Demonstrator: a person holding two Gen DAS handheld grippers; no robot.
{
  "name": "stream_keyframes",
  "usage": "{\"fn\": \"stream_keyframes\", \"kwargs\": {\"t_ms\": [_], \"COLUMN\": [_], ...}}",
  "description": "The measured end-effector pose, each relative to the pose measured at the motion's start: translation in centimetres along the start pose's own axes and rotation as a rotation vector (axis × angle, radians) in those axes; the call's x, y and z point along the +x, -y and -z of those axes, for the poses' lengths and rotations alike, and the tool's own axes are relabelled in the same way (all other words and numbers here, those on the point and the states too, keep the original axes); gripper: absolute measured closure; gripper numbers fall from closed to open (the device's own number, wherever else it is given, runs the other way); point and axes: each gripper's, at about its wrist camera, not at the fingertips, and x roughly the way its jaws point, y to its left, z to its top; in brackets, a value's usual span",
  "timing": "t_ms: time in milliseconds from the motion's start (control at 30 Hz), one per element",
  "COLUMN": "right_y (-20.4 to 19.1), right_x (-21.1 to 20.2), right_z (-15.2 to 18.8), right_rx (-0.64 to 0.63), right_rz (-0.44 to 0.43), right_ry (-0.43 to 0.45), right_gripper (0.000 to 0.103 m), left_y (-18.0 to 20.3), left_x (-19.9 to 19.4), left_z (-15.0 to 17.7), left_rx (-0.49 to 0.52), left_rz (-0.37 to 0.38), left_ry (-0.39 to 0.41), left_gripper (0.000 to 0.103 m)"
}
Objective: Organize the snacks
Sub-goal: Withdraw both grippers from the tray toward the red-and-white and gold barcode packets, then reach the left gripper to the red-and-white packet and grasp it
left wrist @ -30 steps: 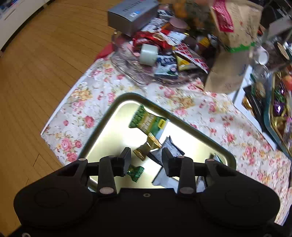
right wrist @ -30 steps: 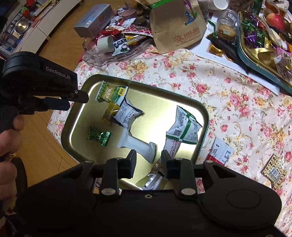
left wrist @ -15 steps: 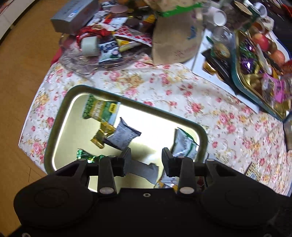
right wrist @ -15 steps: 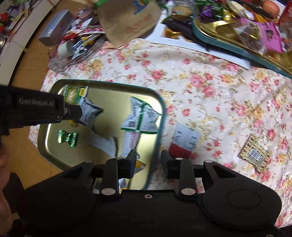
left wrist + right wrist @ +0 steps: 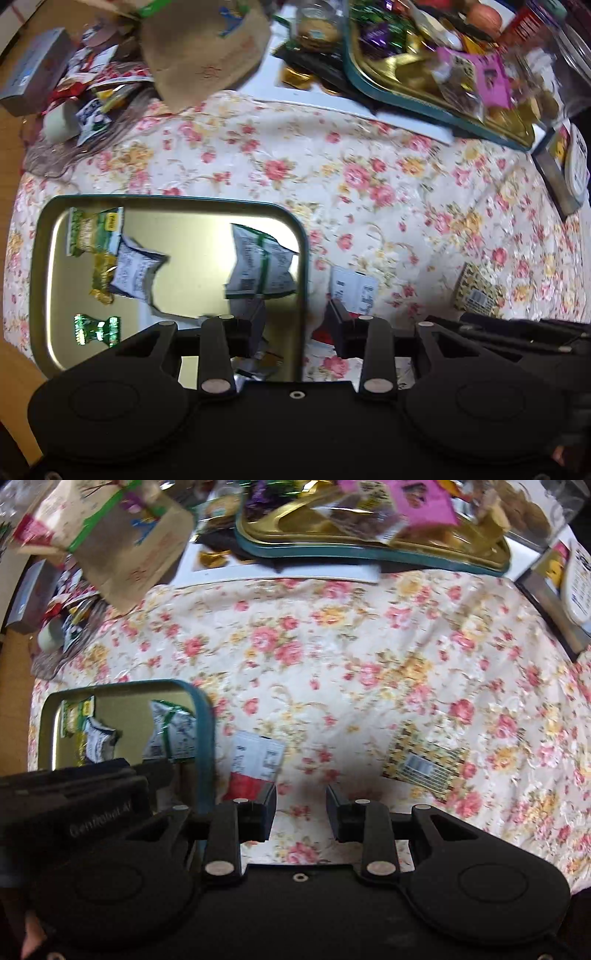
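Observation:
A gold metal tray (image 5: 66,354) with a teal rim sits on the floral cloth and holds several snack packets, among them a white-and-green packet (image 5: 258,266) and a small green candy (image 5: 96,329). A white-and-red packet (image 5: 258,764) lies on the cloth just right of the tray, and a yellow patterned packet (image 5: 424,764) lies farther right. My left gripper (image 5: 295,325) is open and empty above the tray's right rim. My right gripper (image 5: 301,808) is open and empty over the cloth, between the two loose packets. The left gripper also shows at the left of the right wrist view (image 5: 92,797).
A second teal-rimmed tray (image 5: 424,107) heaped with sweets stands at the back right. A brown paper bag (image 5: 207,51) and a glass dish of snacks (image 5: 85,110) sit at the back left. A box (image 5: 554,177) lies at the right edge. Wood floor lies left of the table.
Both grippers have swept to the right, away from the tray's middle. The left one is now over the tray's right rim and the right one is over the bare cloth. Both stay open.

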Motion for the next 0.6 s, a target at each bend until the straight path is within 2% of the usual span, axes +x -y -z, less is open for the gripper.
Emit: {"fn": "stream_keyframes", "kwargs": {"t_ms": [267, 600], "right_y": [3.9, 6.2], "right_x": [-0.8, -1.2], "right_z": [-0.3, 0.1], "right_rx": [0.092, 0.131], "right_rz": [0.003, 0.009], "right_ry": [0.005, 0.009], "right_gripper": [0.071, 0.071], "left_y": [2.6, 4.6], "left_x": [2.0, 4.0], "left_z": [-0.2, -0.5], "left_rx": [0.055, 0.097], "left_rz": [0.0, -0.031], "left_ry": [-0.036, -0.065], "left_gripper": [0.058, 0.058]}}
